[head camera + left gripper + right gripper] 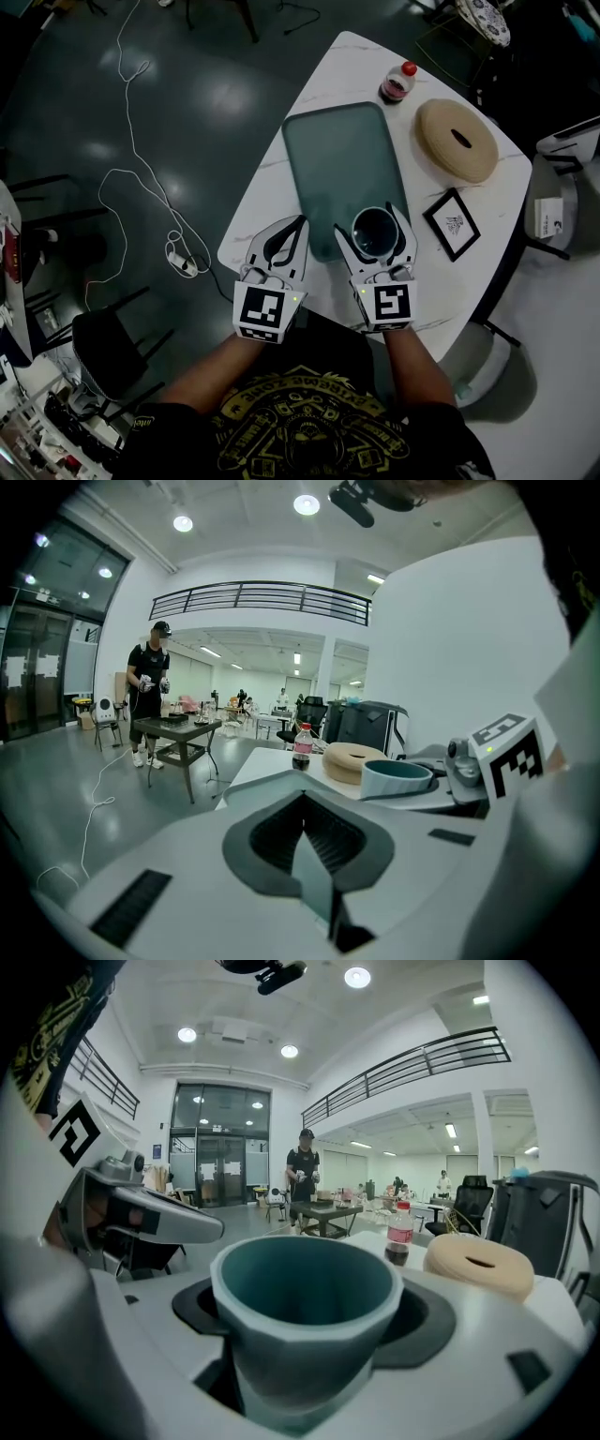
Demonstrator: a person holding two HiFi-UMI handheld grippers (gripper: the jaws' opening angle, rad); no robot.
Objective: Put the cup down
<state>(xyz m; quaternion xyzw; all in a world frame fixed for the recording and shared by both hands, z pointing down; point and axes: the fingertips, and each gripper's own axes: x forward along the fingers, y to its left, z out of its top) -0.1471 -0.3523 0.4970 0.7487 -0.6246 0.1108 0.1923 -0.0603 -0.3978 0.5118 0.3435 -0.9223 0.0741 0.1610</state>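
left gripper [307, 803], jaws together, empty; cup [396, 778] nearby

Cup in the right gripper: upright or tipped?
Upright: the cup, held in the right gripper, has its mouth facing up and rim level.

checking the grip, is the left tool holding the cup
No, the cup is gripped by the right tool; the left tool holds nothing.

Left claw [300, 223] jaws together, empty; right claw [372, 222] clamped round cup [375, 236], alongside.
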